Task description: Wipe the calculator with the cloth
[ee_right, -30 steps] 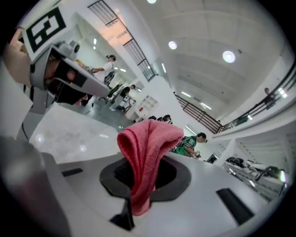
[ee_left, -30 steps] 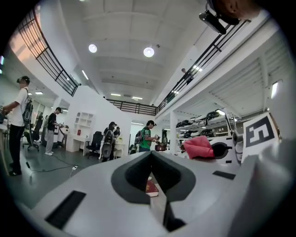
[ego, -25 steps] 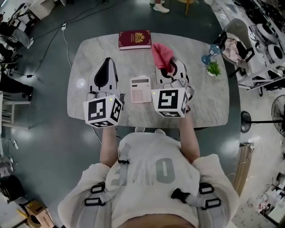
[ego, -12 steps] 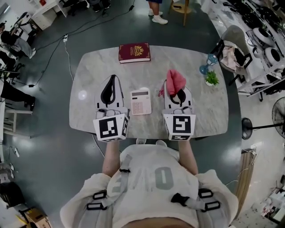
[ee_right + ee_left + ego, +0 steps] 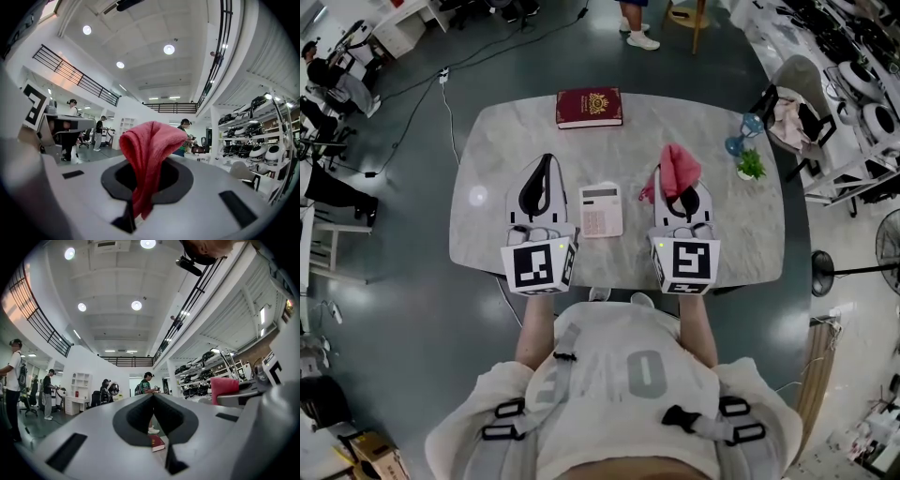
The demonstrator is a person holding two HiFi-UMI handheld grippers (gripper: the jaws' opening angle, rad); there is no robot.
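Right gripper (image 5: pixel 680 184) clamps the limp, soft cloth (image 5: pixel 675 161) by one fold; left gripper (image 5: pixel 546 161) closed, empty. Calculator (image 5: pixel 601 210) at frame centre judged light, rigid, slide-prone: brace its edge.

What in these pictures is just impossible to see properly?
- Calculator: head view, keys too small to read; absent from both gripper views.
- Book: head view, cover print too small; left gripper view, the shut jaws hide most of it.
- Plant: head view, too small for detail.
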